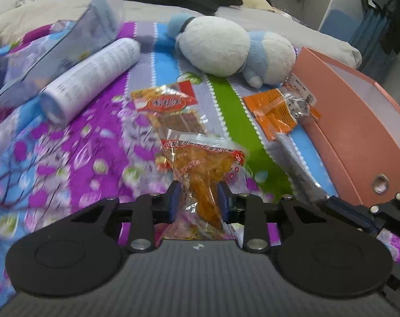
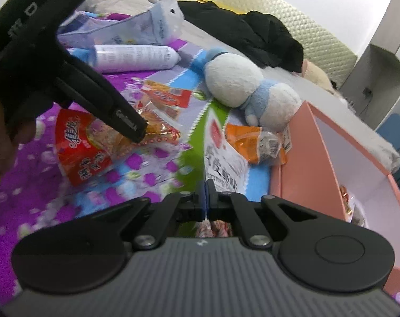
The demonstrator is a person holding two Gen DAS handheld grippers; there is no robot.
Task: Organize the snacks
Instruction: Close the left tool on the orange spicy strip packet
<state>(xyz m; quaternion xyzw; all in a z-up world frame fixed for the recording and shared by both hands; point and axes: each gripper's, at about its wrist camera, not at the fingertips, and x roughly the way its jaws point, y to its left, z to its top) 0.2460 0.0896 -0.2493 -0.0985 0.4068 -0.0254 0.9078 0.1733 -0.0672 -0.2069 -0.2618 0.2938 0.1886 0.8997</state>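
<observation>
My left gripper (image 1: 197, 198) is shut on a clear packet of orange snack (image 1: 202, 169), pinched at its narrow middle and held above the flowered bedspread (image 1: 75, 158). In the right wrist view the left gripper (image 2: 143, 132) reaches in from the upper left with that clear packet (image 2: 160, 128). My right gripper (image 2: 206, 187) is shut on a white packet with a red logo (image 2: 221, 158) that stands up from its tips. Seen edge on, the white packet (image 1: 300, 163) lies beside the pink box (image 1: 358, 132). A red packet (image 2: 81, 148) lies below the left gripper.
A red-and-orange packet (image 1: 165, 103) and an orange packet (image 1: 276, 111) lie on the bedspread. The pink box's wall (image 2: 318, 158) encloses some snacks (image 2: 350, 206). A blue-and-white plush toy (image 1: 226, 47), a white tube (image 1: 91, 76), a pale bag (image 1: 67, 39) and black clothes (image 2: 252, 34) lie farther back.
</observation>
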